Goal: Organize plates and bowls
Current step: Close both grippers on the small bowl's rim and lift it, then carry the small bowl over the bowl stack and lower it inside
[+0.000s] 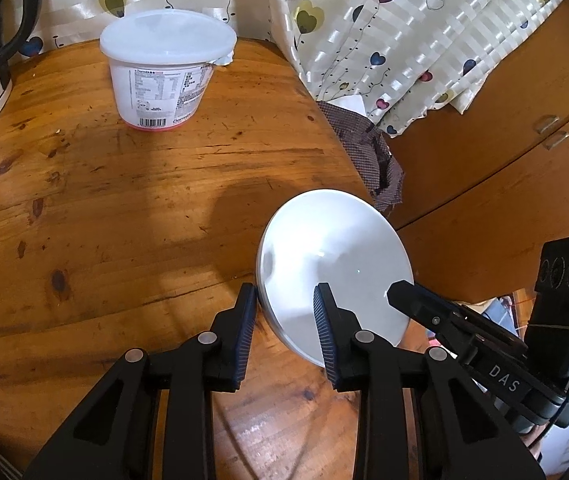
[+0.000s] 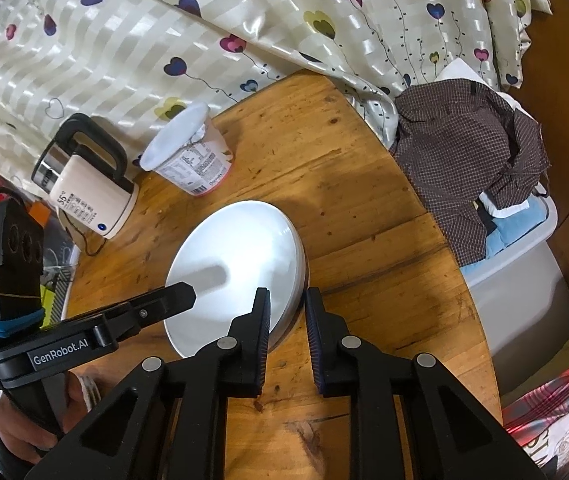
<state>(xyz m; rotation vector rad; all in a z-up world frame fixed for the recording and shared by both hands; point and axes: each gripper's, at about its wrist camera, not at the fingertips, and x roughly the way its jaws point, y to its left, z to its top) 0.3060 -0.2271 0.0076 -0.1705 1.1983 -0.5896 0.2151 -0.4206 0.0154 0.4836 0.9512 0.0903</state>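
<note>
Left wrist view: one white plate (image 1: 334, 264), one lidded tub (image 1: 164, 68), two hand-held grippers.

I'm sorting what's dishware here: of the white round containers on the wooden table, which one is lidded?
The white plastic tub with the printed label and barcode, standing near the curtain. The white bowl is open, gripped at its rim by the left gripper and right gripper.

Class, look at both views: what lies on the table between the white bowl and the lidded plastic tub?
Nothing: between the white bowl and the plastic tub is bare wooden table, clearest in the left wrist view.
</note>
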